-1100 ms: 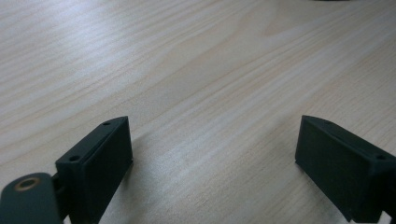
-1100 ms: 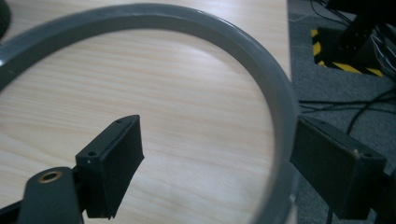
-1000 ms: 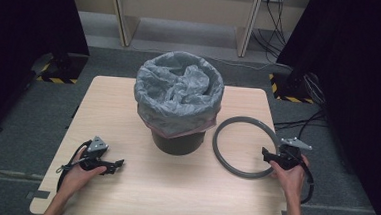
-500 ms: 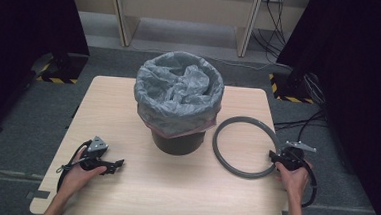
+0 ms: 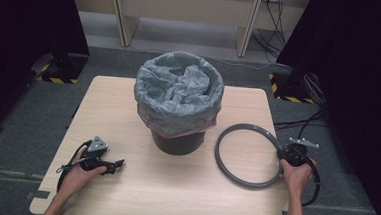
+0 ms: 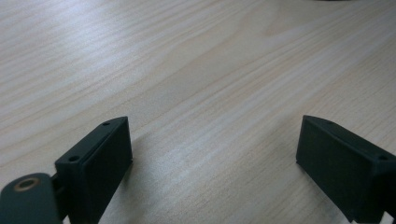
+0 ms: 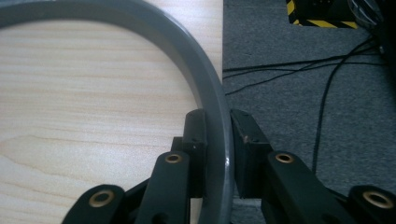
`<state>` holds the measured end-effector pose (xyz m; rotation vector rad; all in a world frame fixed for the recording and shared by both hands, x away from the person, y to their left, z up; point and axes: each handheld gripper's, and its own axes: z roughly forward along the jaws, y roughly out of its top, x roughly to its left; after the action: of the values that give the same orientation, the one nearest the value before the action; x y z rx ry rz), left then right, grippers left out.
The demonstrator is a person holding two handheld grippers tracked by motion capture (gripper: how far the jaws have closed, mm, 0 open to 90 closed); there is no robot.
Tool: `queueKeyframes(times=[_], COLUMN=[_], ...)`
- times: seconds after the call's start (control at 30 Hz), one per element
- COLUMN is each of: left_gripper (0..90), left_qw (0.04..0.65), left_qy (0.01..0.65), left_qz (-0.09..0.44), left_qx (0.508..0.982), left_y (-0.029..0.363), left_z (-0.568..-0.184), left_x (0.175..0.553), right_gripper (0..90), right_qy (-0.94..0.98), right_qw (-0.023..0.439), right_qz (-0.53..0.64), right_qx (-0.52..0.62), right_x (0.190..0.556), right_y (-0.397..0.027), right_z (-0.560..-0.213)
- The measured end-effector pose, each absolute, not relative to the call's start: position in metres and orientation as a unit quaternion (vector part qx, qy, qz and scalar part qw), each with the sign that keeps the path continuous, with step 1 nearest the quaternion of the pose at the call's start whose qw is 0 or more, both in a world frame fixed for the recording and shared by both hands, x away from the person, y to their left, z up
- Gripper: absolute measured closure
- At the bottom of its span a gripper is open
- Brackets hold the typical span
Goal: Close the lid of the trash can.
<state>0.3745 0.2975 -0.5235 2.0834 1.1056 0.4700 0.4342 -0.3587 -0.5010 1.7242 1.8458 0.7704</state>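
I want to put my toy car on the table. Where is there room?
Bare wood lies along the near edge of the table, between the left gripper and the grey ring, and left of the lined bin. The right side is crowded: the ring lies there, pinched by the right gripper.

Bag-lined black bin (image 5: 178,107) mid-table (image 5: 123,193) (wood-grain top), cables (image 5: 297,125) on grey floor (image 5: 22,127)

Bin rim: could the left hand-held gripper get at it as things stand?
Probably yes. The left hand-held gripper rests open on bare table, and nothing lies between it and the lined bin. The right hand-held gripper, with the grey ring between its jaws, is well off to the other side.
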Motion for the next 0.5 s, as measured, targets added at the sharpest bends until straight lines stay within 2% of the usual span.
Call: queueKeyframes(times=[0.17,0.5], left_gripper=[9.5,9.5], left_qw=[0.360,0.360], left_qy=[0.429,0.429], left_qz=[0.182,0.182], left_qx=[0.808,0.808], left_y=[0.298,0.298], left_z=[-0.523,-0.523], left_x=[0.375,0.375], right_gripper=[78.3,78.4], right_qy=[0.677,0.635], right_qw=[0.248,0.253], right_qz=[0.291,0.389], right_qx=[0.628,0.617], right_x=[0.434,0.417], right_y=[-0.356,-0.373], right_z=[-0.495,-0.448])
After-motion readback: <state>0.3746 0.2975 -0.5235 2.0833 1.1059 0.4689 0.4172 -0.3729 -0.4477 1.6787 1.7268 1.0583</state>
